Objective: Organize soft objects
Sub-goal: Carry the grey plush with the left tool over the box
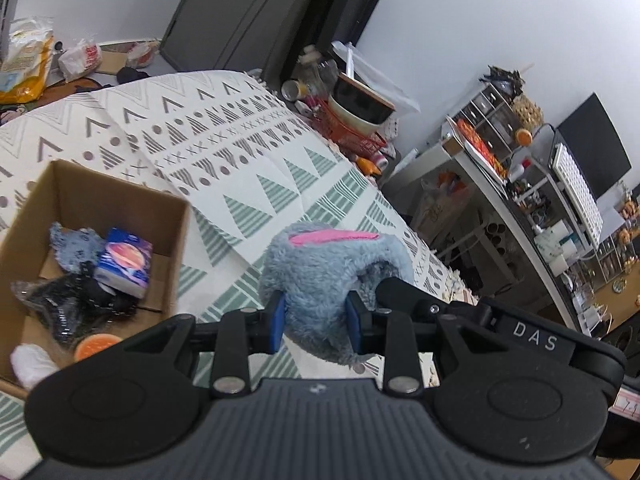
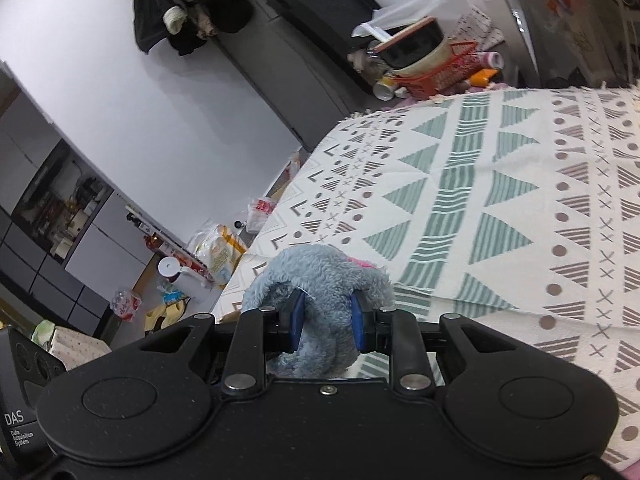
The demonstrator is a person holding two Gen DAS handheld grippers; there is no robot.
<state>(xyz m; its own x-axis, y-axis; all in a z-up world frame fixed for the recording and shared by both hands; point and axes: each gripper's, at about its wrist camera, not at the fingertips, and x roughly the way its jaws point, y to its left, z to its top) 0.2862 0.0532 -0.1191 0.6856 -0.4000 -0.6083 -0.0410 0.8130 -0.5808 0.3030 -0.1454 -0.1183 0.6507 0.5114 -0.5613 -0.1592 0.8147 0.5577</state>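
A fluffy blue-grey plush toy (image 1: 320,276) with a pink ear patch hangs above the patterned cloth, held from two sides. My left gripper (image 1: 316,320) is shut on one end of it, blue pads pressed into the fur. In the left wrist view the black body of the other gripper (image 1: 416,296) reaches in from the right. My right gripper (image 2: 327,326) is shut on the same plush toy (image 2: 320,280), whose pink patch peeks over its top. An open cardboard box (image 1: 80,196) sits at the left on the cloth.
The box holds a blue cloth (image 1: 74,248), a tissue pack (image 1: 126,266), a black plastic-wrapped item (image 1: 60,304), an orange object (image 1: 94,348) and something white (image 1: 30,364). A red basket (image 1: 352,132) with bowls stands past the cloth's far edge. Shelving (image 1: 540,200) fills the right.
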